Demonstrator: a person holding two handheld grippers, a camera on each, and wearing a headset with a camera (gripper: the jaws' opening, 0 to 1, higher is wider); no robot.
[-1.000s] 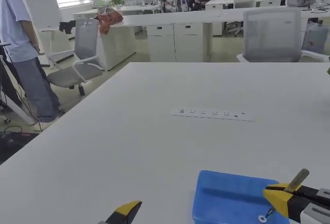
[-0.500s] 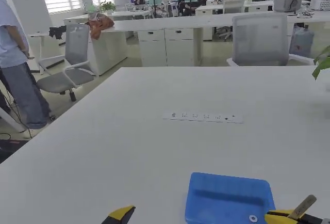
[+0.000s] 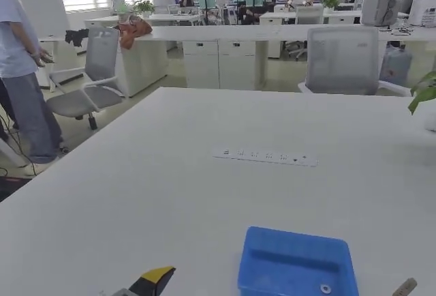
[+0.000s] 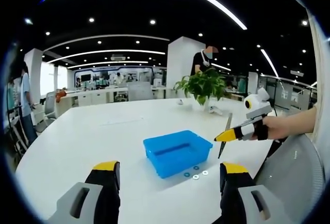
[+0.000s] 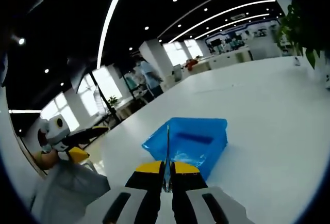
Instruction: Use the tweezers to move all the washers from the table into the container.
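While a broad white surface (image 3: 170, 194) carries the job, a blue container (image 3: 300, 238) stands on it close to the person and anchors the scene. The left gripper (image 4: 170, 168) hangs short of the container's near wall, its yellow-tipped fingers (image 4: 105, 166) spread wide and holding nothing. The right gripper (image 5: 166, 168) is drawn back on the container's other near side, its fingers pressed together on the tweezers (image 5: 167, 146), whose thin tips point toward the container. Several washers (image 4: 196, 176) lie flat on the surface just beside the container's near wall, and one washer (image 3: 325, 288) rests on the container's floor by its near right corner. Such washers look to be thin, hard, light rings that would skid on the smooth surface, so the likely hold is across the ring, one tweezer tip through the hole and the other outside the rim, squeezed gently so the ring does not flick away. The tweezers seem slim and springy, and the grip part-way down their length probably leaves the tips free to close. A second ago the right gripper hung over the container's near right corner with a washer at the tweezer tips. Now that washer lies inside, and the gripper has pulled back toward the person, away from the container.
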